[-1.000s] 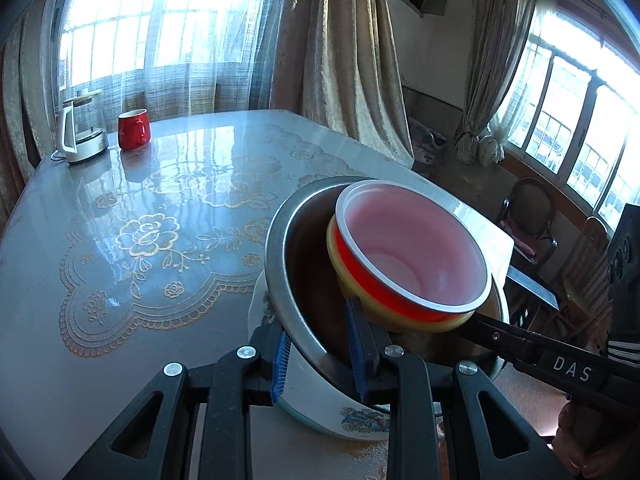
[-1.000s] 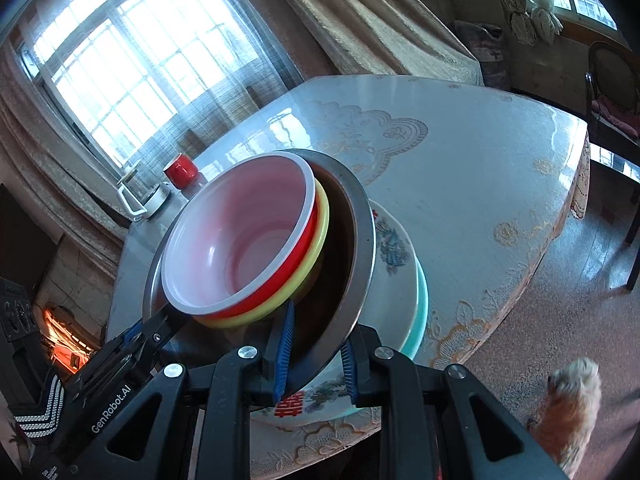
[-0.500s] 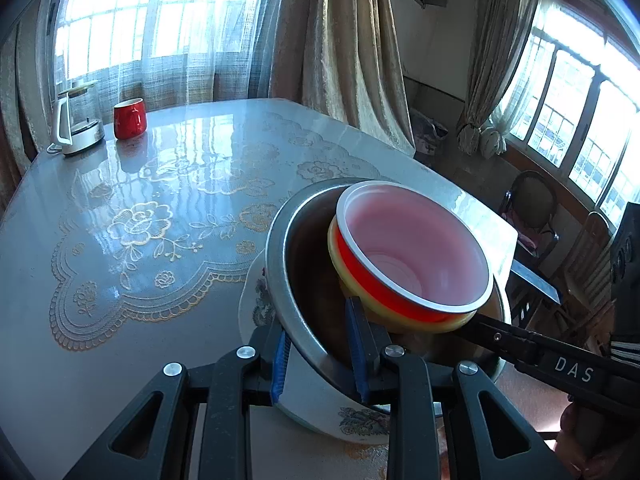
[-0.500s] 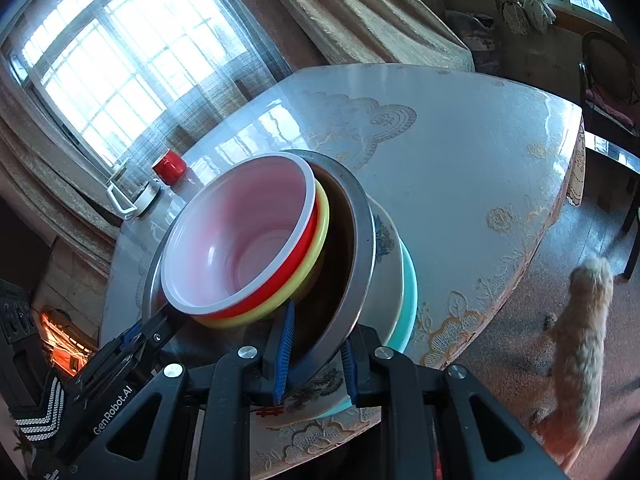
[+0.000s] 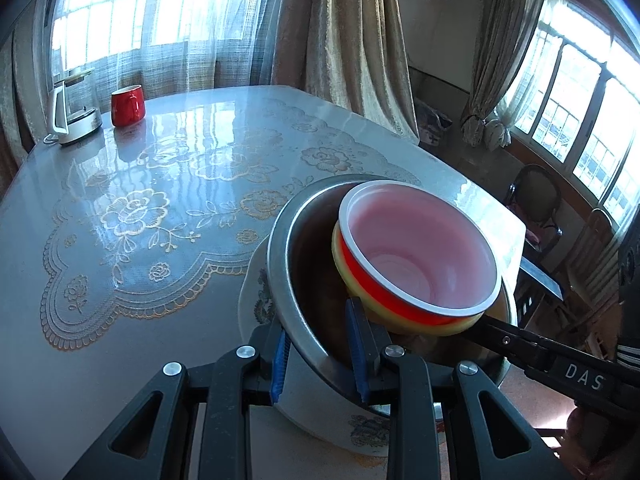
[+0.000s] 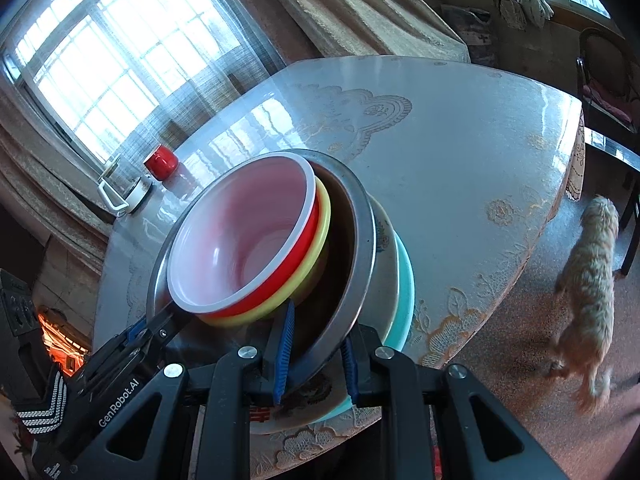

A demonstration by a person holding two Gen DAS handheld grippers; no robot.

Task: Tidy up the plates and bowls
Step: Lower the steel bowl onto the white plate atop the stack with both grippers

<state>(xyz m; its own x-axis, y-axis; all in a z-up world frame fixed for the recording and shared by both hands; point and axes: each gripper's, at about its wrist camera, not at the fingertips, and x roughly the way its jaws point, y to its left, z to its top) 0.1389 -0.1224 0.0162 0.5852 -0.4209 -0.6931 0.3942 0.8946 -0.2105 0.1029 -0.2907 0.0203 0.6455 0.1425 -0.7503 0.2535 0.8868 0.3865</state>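
Right gripper [image 6: 314,354] clamps the steel bowl [image 6: 352,264] rim, seemingly plates too.

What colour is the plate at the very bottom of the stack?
Turquoise: the bottom plate shows its rim under the floral plate, best in the right wrist view.

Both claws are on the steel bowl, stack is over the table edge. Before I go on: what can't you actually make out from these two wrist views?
- Underside of the stack: both views, hidden by the steel bowl and floral plate.
- Teal plate: only a rim sliver, right view.
- Yellow bowl: interior covered by the red bowl.
- Whether the stack rests on the table: cannot tell.
- Left claw and right claw: fingertips hidden behind the rim.
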